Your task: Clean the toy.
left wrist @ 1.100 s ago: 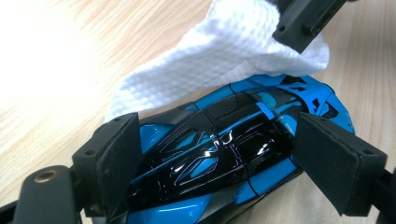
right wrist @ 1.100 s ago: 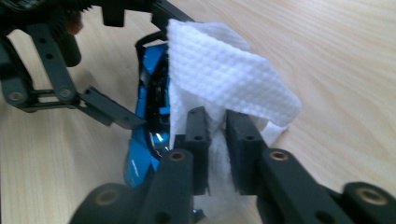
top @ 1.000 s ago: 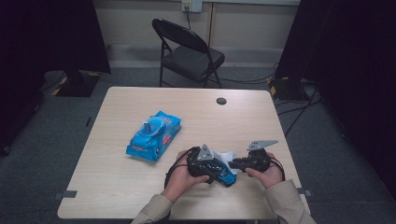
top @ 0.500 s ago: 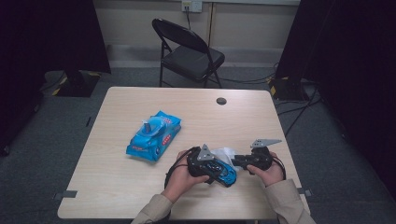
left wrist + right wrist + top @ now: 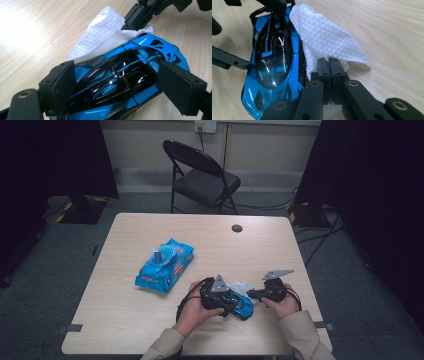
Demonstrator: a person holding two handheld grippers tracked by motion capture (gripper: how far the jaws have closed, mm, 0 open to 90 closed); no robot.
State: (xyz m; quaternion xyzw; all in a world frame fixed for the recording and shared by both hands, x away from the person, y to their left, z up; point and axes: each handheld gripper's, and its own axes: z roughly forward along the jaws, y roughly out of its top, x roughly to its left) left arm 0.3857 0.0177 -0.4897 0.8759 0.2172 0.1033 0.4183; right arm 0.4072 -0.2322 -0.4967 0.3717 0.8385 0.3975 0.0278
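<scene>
Toy car clamped in one gripper, wipe pinched in the other

Both forearms reach in from the near table edge, hands side by side. The left gripper [image 5: 235, 302] points toward the right one, its jaws pressed on the sides of a blue and black toy car [image 5: 120, 80] at the near right of the table [image 5: 150, 325]. The right gripper [image 5: 331, 65] has just closed, pinching a white wipe [image 5: 324, 37] that drapes against the car. A blue wipe packet [image 5: 165, 265], flap open, lies mid-table, well apart.

Right tongs [image 5: 329, 75] just snapped all the way closed on the white wipe [image 5: 329, 40] and nudged in closer to the blue toy car [image 5: 274, 55].
</scene>
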